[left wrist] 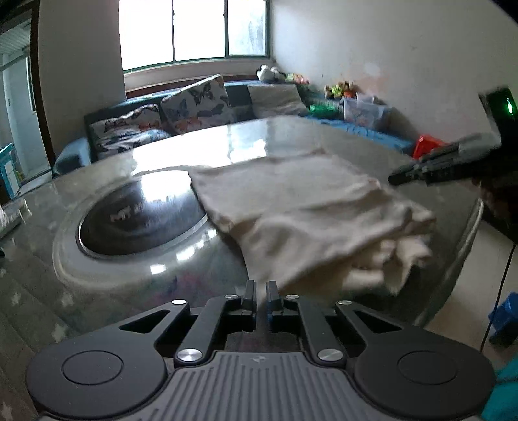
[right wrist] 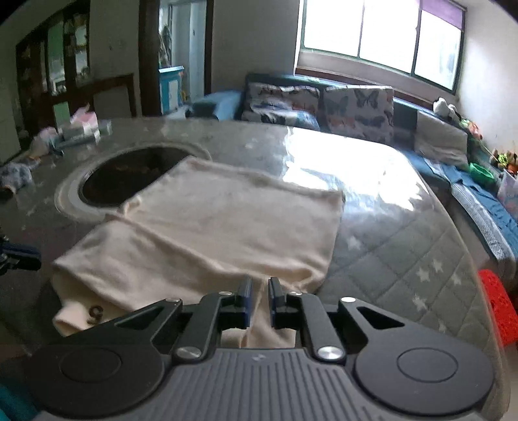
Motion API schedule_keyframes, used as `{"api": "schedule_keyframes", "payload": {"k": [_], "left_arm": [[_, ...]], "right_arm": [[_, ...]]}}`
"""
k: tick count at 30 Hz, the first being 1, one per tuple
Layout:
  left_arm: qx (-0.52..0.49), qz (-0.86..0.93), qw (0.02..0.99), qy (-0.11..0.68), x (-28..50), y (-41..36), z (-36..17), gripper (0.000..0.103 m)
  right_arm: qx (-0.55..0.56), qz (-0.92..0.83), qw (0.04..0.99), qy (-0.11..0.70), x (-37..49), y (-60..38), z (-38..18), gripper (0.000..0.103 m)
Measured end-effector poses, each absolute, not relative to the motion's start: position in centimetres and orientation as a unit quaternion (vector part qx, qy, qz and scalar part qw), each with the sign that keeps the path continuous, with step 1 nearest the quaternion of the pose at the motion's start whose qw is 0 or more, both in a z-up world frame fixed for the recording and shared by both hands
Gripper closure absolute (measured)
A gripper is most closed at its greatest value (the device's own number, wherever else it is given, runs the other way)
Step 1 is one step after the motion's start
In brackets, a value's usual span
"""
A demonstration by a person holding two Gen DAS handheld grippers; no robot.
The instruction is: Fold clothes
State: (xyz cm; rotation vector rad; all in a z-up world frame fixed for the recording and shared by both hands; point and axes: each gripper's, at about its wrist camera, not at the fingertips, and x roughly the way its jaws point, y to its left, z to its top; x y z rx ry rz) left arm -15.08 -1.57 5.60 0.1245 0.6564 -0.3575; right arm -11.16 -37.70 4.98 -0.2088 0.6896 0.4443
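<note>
With both the left claw [left wrist: 261, 293] and the right claw [right wrist: 260, 291] hovering nearly closed and gripping nothing just short of the cream garment [right wrist: 223, 223], its loose layers ahead of the fingers are risking sliding apart on the glossy table [right wrist: 372, 181].

Round glossy table [left wrist: 97, 275], quilted star-print cover under the clear top. Dark circular inset [left wrist: 142, 213] sunk at its centre, pale ring around it. Behind the table, blue sofa [right wrist: 220, 103] with butterfly-print cushions [right wrist: 356, 110] beneath a bright window [left wrist: 194, 29]. Soft toys [left wrist: 338, 90] along the far bench. Red plastic stool [right wrist: 497, 301] beside the table edge. Boxes and clutter [right wrist: 81, 129] on the table's far side.
</note>
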Motion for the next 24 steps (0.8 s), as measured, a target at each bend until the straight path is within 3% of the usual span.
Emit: {"api": "schedule_keyframes", "payload": {"k": [14, 24], "left_arm": [[0.042, -0.199, 0.925, 0.320, -6.1, -5.5, 4.3, 0.095], [0.060, -0.171, 0.927, 0.330, -6.8, -3.5, 3.2, 0.093]], "right_arm": [[-0.083, 0.260, 0.899, 0.344, -9.0, -35.5, 2.5, 0.092], [-0.082, 0.259, 0.896, 0.352, -8.9, -36.7, 2.0, 0.091]]}}
